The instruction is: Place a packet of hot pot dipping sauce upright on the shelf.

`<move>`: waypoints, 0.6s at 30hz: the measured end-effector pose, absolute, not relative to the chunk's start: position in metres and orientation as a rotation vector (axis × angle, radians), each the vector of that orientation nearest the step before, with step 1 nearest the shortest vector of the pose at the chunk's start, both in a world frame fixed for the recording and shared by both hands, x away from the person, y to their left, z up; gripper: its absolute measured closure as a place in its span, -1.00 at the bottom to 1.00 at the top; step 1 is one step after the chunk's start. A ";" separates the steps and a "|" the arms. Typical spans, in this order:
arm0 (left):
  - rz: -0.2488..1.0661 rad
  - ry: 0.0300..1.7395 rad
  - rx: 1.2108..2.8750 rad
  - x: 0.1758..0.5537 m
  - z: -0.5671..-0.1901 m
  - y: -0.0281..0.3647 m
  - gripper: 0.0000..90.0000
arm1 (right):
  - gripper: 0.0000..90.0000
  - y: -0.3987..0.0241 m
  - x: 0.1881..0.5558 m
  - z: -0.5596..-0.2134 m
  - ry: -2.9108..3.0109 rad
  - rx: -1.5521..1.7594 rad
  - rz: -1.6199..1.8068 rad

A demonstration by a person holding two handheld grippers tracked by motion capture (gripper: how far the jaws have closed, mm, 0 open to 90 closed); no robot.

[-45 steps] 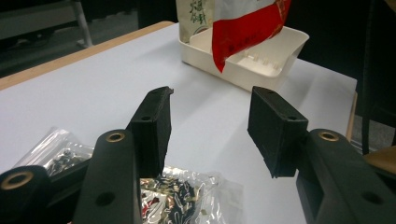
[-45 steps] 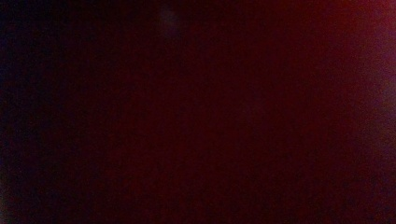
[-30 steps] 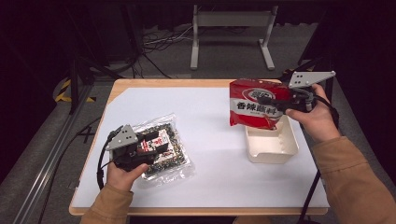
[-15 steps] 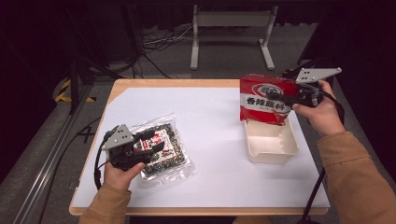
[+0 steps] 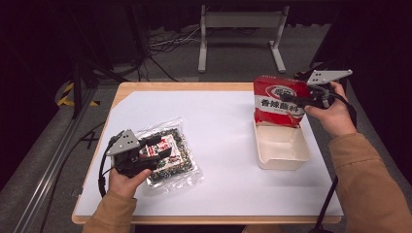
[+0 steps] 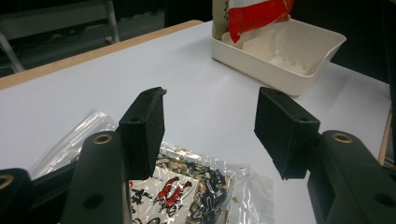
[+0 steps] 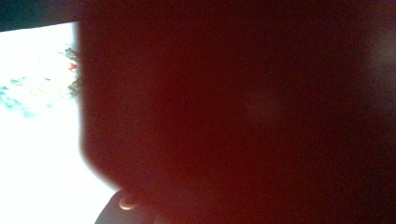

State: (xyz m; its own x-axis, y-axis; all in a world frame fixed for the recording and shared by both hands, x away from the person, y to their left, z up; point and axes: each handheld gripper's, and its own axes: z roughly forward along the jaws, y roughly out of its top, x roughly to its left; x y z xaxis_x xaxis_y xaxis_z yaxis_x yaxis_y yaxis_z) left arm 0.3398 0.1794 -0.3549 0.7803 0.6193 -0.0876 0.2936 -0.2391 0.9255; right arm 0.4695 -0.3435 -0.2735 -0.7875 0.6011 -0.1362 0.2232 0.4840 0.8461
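My right gripper (image 5: 300, 100) is clamped on the right edge of a red foil snack packet with white lettering (image 5: 279, 101), which hangs upright. Over the last second I have carried it from the near end of the shallow cream plastic tray (image 5: 282, 151) to the tray's far end, where its bottom edge now dips just inside the far wall. In my right gripper view the packet (image 7: 233, 112) is a dark red blur pressed against the lens. I judge it nearly ready to set down. My left gripper (image 5: 163, 149), well left of the tray, has not moved; its jaws gape empty over a clear seaweed pouch (image 5: 172, 155)
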 end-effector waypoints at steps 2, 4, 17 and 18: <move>0.352 0.706 1.835 0.340 -0.355 0.180 -0.04 | 1.00 -0.343 0.473 -0.276 2.326 0.686 1.218; 0.357 0.701 1.838 0.341 -0.355 0.181 -0.04 | 1.00 -0.341 0.476 -0.279 2.335 0.678 1.206; 0.349 0.705 1.841 0.341 -0.357 0.181 -0.04 | 1.00 -0.336 0.488 -0.296 2.355 0.675 1.184; 0.348 0.706 1.839 0.341 -0.357 0.181 -0.04 | 1.00 -0.336 0.489 -0.298 2.353 0.677 1.188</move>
